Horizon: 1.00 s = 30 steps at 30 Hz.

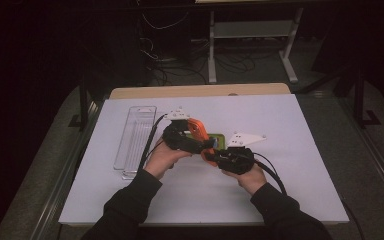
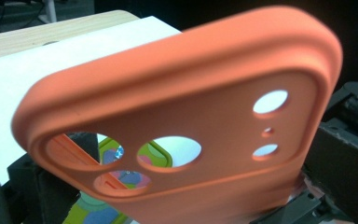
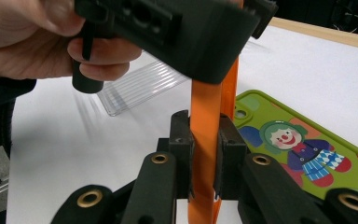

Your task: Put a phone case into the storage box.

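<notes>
I hold the orange phone case (image 3: 208, 140) on edge above the counter (image 1: 300, 165), my right gripper (image 3: 205, 154) jaws clamped on its wall and my left gripper (image 1: 182, 135) seemingly gripping it too, over the clown-printed green case (image 3: 303, 140).

In the left gripper view the orange phone case (image 2: 186, 126) hides the left claw's own jaws and most of the green clown case (image 2: 103, 212) under it; its lower end is cut by the bottom edge. In the high view the two claws cover most of the green case.
</notes>
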### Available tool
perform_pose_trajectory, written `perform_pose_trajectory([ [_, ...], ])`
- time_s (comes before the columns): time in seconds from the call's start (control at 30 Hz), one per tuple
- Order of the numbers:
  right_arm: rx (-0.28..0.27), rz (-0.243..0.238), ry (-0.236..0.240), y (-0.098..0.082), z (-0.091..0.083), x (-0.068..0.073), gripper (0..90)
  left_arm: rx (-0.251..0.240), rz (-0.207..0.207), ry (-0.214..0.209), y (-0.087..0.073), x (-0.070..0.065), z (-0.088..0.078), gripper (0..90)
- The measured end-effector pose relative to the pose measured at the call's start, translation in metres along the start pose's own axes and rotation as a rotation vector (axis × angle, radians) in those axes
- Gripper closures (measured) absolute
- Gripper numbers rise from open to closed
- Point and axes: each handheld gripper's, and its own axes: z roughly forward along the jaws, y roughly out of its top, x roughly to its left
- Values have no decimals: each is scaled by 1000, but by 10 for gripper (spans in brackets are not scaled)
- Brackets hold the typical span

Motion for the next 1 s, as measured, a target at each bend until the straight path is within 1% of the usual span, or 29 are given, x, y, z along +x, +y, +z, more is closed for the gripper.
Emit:
perform_pose_trajectory([
  [0.07,1,-2,1,0,1,0,788,4,0,2,0,0,0,0],
  [0.13,4,0,2,-1,2,1,787,-22,3,8,0,0,-1,27],
  [0.2,11,2,2,-1,2,1,787,-27,-14,11,0,-1,-2,63],
  [0.27,14,0,0,-1,2,1,787,-30,-16,11,0,-1,-4,96],
  [0.3,14,0,0,-1,2,1,787,-36,-24,7,0,-1,-4,96],
  [0.4,19,-4,1,-2,3,2,787,-32,-27,5,0,-1,-4,111],
  [0.43,21,-6,0,-2,3,2,787,-38,-16,1,0,0,-4,114],
  [0.47,27,-13,-3,-2,4,2,787,-35,-26,-1,-1,-1,-4,120],
  [0.5,32,-10,-2,-3,4,2,786,-35,-26,-1,-1,-1,-4,123],
  [0.53,32,-10,-2,-3,4,2,786,-35,2,-4,-1,1,-4,123],
  [0.6,35,-10,-5,-3,5,3,785,-28,-6,-3,-1,1,-4,129],
  [0.63,38,-13,-8,-3,5,2,783,-24,4,-4,-1,2,-4,130],
  [0.77,42,-15,-8,-3,5,2,774,-26,4,-1,-1,0,-3,134],
  [0.8,40,-18,-12,-4,5,1,747,-25,7,4,-1,-1,-3,136],
  [0.83,38,-16,-16,-3,5,0,699,-24,6,4,-1,-1,-3,137],
  [0.87,40,-7,-21,-3,4,-1,663,-22,0,3,-2,-1,-3,138],
  [0.9,32,3,-36,-2,1,-3,588,-20,3,4,-1,-1,-3,140],
  [0.93,32,3,-36,-2,1,-3,588,-18,-11,6,-2,-2,-3,140],
  [1.0,24,5,-42,-2,-1,-5,519,-18,-10,5,-2,-2,-3,141],
])
